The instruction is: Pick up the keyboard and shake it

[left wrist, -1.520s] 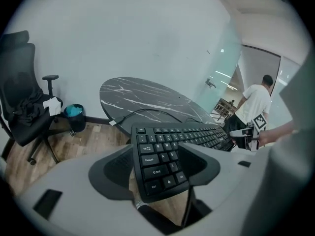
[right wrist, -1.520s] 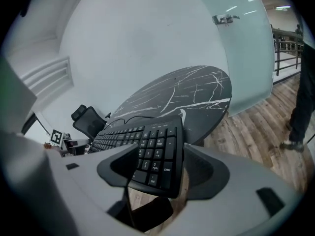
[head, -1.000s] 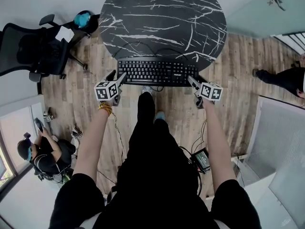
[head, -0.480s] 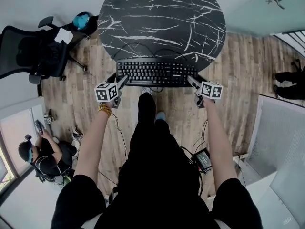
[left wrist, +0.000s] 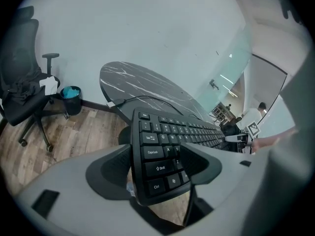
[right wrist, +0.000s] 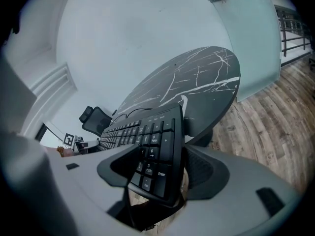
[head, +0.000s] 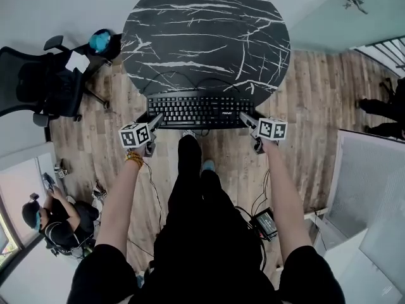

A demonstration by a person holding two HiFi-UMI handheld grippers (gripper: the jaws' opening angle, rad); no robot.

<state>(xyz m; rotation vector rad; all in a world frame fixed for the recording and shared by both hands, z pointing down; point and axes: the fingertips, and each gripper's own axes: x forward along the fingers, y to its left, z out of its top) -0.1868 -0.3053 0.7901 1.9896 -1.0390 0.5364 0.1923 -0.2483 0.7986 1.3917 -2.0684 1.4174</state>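
**keyboard sat between both tongs at the table edge, nothing clamped**

the black full-size plastic keyboard is laid across the near rim of the round black marble-look table, keys up, long side towards the person holding the tongs. only its far edge is seen over the tabletop. both short ends are stuck out past the curve, over the brown wood-plank floor. whether it's properly rested on the rim or lifted a hair can't be made out tbh.

the left gripper is set around the keyboard's left end, at the ctrl/shift corner. its jaws have just been opening and are spread wide, one over the keys and one under the base. a thin light sliver is seen between the underside pad and the keyboard, so that end is sat between the jaws but isn't pinched.

same deal with the right gripper. it's placed around the numpad end with the jaws parted, and the enter-key corner is tucked between them. a light gap is left at the underside pad, so nothing is clamped there either.

a black mesh office chair is parked on the floor left of the table, well apart from the keyboard.
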